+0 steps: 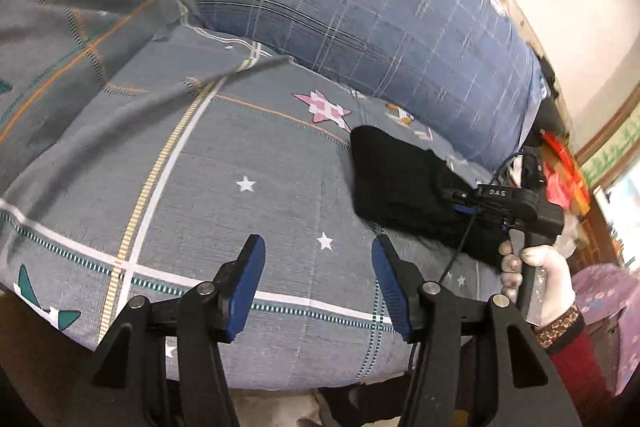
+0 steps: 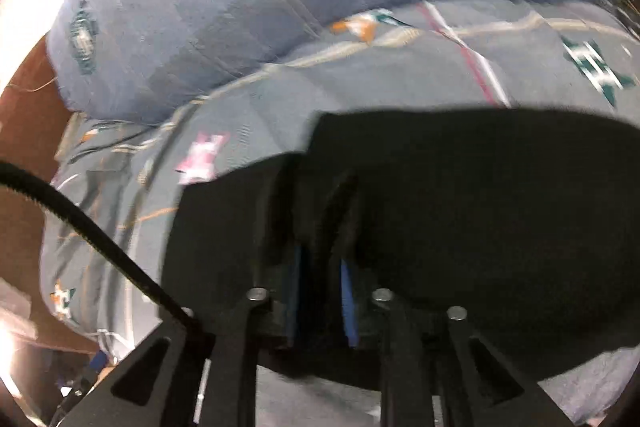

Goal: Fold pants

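Black and soft-looking, the pants (image 1: 394,187) lie bunched in a compact, partly folded heap on the grey star-patterned bedspread (image 1: 248,155), just in front of the big blue plaid pillow (image 1: 360,7) and a little to the right of the pink star (image 1: 324,109) printed on the cover. The right gripper (image 2: 320,291) is pushed into the near edge of that heap with its blue pads (image 2: 347,301) close together and dark cloth between them, though blur and shadow keep me from judging whether they pinch it or merely flank it; a white-gloved hand (image 1: 548,275) with a red sleeve holds its handle. The left gripper (image 1: 318,267) hangs over bare bedspread on the near left of the pants, jaws about half spread with nothing between them. The worry, to my eye, is that grip: if it is loose, a quick drag could let the fabric slip out and the fold spring apart. With one hand free, the far layers may trail and skew. A thin black cable (image 1: 460,247) running by the pants could also snag cloth.
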A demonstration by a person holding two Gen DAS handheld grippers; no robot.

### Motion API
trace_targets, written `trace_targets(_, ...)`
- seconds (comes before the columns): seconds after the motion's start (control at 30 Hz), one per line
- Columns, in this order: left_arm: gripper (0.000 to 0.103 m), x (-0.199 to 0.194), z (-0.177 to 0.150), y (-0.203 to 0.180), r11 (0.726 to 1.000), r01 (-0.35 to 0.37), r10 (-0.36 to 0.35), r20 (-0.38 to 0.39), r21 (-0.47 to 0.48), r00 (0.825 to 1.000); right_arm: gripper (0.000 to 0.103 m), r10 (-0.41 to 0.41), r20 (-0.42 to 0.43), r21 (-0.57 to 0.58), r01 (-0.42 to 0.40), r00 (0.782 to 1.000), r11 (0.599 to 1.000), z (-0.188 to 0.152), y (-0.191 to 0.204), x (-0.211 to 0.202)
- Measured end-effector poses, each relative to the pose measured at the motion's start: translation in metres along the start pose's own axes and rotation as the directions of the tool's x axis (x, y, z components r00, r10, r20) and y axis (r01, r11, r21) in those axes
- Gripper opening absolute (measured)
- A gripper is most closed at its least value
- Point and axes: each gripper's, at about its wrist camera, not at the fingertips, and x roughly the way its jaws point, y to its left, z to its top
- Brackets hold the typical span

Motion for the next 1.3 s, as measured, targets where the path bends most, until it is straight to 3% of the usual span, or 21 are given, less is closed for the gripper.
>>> trace_targets(0.1,0.056,0.004,0.011,-0.011,1.0,-0.006,0.006,-0.008,0.028,1.0,0.031,0.04,0.026,0.057,-0.041,0.999,0.998,-0.006,-0.019,-0.019)
trace_targets(0.2,0.062,0.014,0.025,-0.028,0.997,-0.012,0.012,0.002,0.073,1.0,0.035,-0.02,0.153,0.035,0.015,0.988,0.999,-0.006,-0.019,-0.055)
trace_targets(0.23,0.064,0.02,0.028,-0.034,0.996,-0.014,0.013,0.006,0.087,1.0,0.035,0.003,0.179,0.027,-0.008,0.984,1.0,-0.006,-0.016,-0.063)
trace_targets(0.3,0.064,0.039,0.035,-0.044,0.995,-0.009,0.01,-0.003,0.101,1.0,0.035,0.168,0.202,0.018,-0.175,0.965,0.984,-0.002,-0.006,-0.074)
trace_targets(0.37,0.064,0.065,0.038,-0.052,0.996,0.034,-0.03,-0.052,0.081,0.998,0.036,0.291,0.168,0.017,-0.298,0.942,0.954,0.003,0.005,-0.067)
trace_targets(0.47,0.064,0.104,0.042,-0.058,0.998,0.056,-0.05,-0.126,0.043,0.991,0.036,0.396,0.092,0.062,-0.402,0.914,0.913,0.007,0.02,-0.027)
trace_targets(0.57,0.064,0.141,0.045,-0.059,0.999,0.047,-0.042,-0.193,0.024,0.98,0.036,0.363,0.041,0.105,-0.366,0.931,0.925,0.005,0.018,0.013)
trace_targets(0.63,0.064,0.159,0.042,-0.057,0.999,0.014,-0.007,-0.227,0.029,0.974,0.035,0.322,0.055,0.137,-0.326,0.945,0.935,0.0,0.004,0.023)
trace_targets(0.7,0.066,0.158,0.04,-0.062,0.997,0.01,0.004,-0.191,0.075,0.982,0.025,0.331,0.087,0.16,-0.342,0.939,0.926,-0.005,-0.014,0.022)
trace_targets(0.8,0.068,0.159,0.037,-0.07,0.993,-0.016,0.037,-0.185,0.117,0.982,0.025,0.258,0.161,0.198,-0.288,0.952,0.937,-0.009,-0.04,0.009)
trace_targets(0.87,0.068,0.157,0.035,-0.073,0.992,-0.03,0.053,-0.187,0.125,0.981,0.025,0.254,0.196,0.206,-0.293,0.947,0.934,-0.013,-0.053,0.005)
trace_targets(0.93,0.068,0.145,0.033,-0.072,0.995,-0.022,0.041,-0.187,0.101,0.982,0.025,0.258,0.226,0.158,-0.296,0.94,0.942,-0.019,-0.054,-0.002)
trace_targets(1.07,0.068,0.096,0.018,-0.072,0.993,-0.073,0.081,-0.085,0.095,0.993,0.026,0.178,0.275,0.014,-0.189,0.945,0.982,-0.039,-0.04,-0.009)
trace_targets(1.13,0.068,0.067,0.008,-0.069,0.992,-0.108,0.11,-0.034,0.073,0.993,0.036,0.152,0.293,-0.013,-0.155,0.944,0.988,-0.04,-0.029,-0.01)
trace_targets(1.3,0.068,0.005,-0.019,-0.061,0.972,-0.229,0.226,0.06,0.044,0.972,0.048,0.046,0.382,-0.14,0.009,0.923,0.99,-0.065,0.003,-0.028)
